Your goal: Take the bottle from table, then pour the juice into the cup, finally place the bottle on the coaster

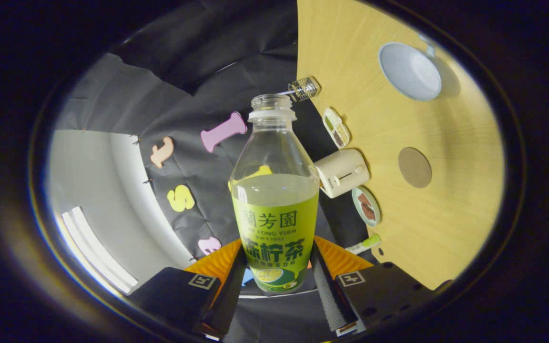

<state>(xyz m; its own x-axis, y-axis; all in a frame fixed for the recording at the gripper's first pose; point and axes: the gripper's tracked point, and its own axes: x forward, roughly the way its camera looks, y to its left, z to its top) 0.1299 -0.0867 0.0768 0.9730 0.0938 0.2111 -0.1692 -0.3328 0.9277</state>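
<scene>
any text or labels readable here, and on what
Label on the bottle, clamped between the gripper fingers: printed brand text, not transcribed here; its lowest line is too small.
Square markers on the gripper body: patterns, no words.
Small tube beyond the fingers: too small to read.

Uncapped, half-full bottle (275, 200) with green label; pale cup (410, 71) and round brown coaster (414, 167) on the table.

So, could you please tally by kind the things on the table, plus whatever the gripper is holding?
Bottle, held in the gripper: 1
Cup: 1
Coaster: 1
Toaster: 1
Small dishes (one divided, one round): 2
Wire holder: 1
Tube: 1
Total: 8
</scene>
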